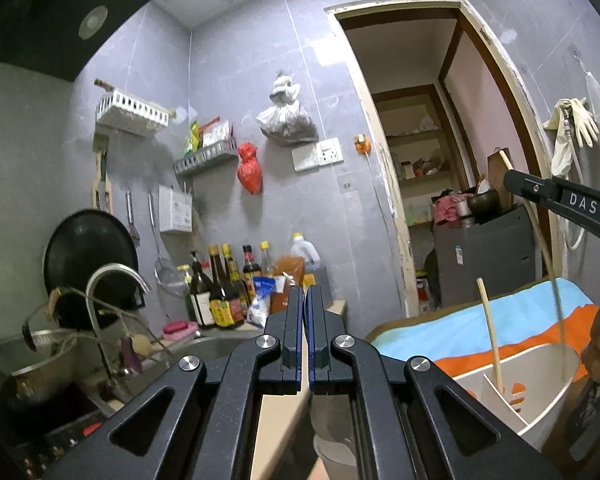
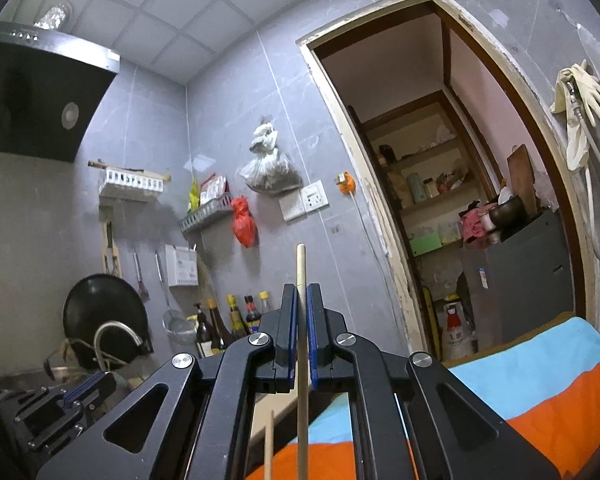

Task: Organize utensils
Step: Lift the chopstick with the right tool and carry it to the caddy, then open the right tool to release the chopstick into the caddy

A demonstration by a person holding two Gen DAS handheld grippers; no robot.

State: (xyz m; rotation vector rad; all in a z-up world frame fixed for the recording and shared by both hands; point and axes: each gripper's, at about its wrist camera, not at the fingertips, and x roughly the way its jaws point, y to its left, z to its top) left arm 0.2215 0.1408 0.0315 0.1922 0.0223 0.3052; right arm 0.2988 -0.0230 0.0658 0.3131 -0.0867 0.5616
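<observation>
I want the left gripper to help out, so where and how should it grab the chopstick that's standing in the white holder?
Probably the upper end of the chopstick, approached from above. It leans against the divider inside the white holder, so its lower part sits behind the walls and only the top is free. The left gripper is shut and empty, so it must open first. The right gripper already holds another.

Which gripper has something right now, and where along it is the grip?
The right gripper is shut on a pale wooden chopstick, clamped near its upper end with a short tip above the pads. The left gripper is shut and empty.
</observation>
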